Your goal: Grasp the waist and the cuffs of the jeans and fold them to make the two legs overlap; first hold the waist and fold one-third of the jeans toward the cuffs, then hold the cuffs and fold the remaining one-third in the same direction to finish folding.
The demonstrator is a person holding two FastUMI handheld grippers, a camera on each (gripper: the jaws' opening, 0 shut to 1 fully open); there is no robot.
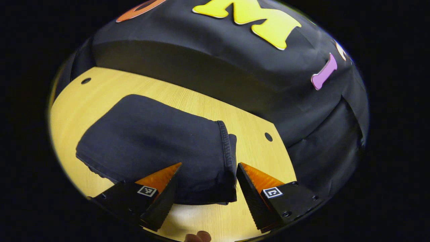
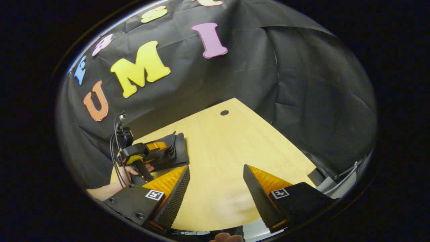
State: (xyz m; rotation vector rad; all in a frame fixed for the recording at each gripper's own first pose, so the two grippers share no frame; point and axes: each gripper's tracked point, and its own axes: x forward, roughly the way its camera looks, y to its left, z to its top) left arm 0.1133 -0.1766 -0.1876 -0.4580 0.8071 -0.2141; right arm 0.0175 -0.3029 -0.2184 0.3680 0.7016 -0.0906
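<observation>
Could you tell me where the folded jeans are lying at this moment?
In the left gripper view, the jeans lie folded on the wooden table, just ahead of the open left gripper. In the right gripper view they sit far left, beside that gripper.

The folded jeans (image 1: 154, 141) are looked down on at close range in the left gripper view, from just above their near edge, with the wooden table (image 1: 84, 101) seen beyond them and the booth wall faced behind it. In the right gripper view the same table (image 2: 228, 151) is viewed from farther off and to one side of the jeans (image 2: 176, 151), which are seen small beside the left gripper (image 2: 153, 149) and the hand (image 2: 129, 171) holding it. The jeans, the tabletop around them and the booth wall are shared by both views.
</observation>
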